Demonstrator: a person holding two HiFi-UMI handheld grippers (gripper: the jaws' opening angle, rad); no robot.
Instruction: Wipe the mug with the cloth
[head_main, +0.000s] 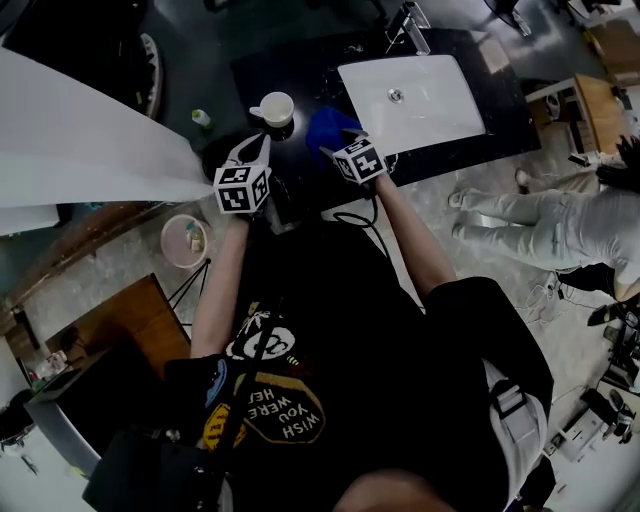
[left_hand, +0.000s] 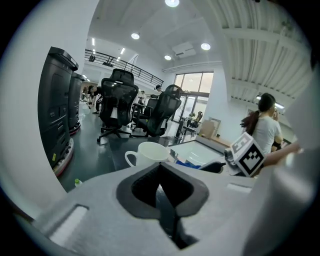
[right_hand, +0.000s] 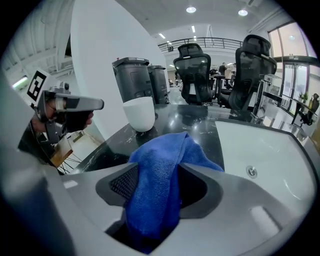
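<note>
1. One left gripper (head_main: 248, 152) is hovering over the dark surface (head_main: 300, 75), its jaws closed together and empty.
2. One white mug (head_main: 273, 108) is standing upright just beyond it.
3. One blue cloth (head_main: 328, 128) is lying between the right gripper's (head_main: 338, 150) parted jaws, beside one white sink (head_main: 420, 100).

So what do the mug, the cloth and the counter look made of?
Mug: likely glazed ceramic, white, smooth, softly shiny. Cloth: blue microfibre or terry, going by its fuzzy pile. Counter: dark polished stone or a lookalike, with pale flecks and mirror-like reflections.
</note>
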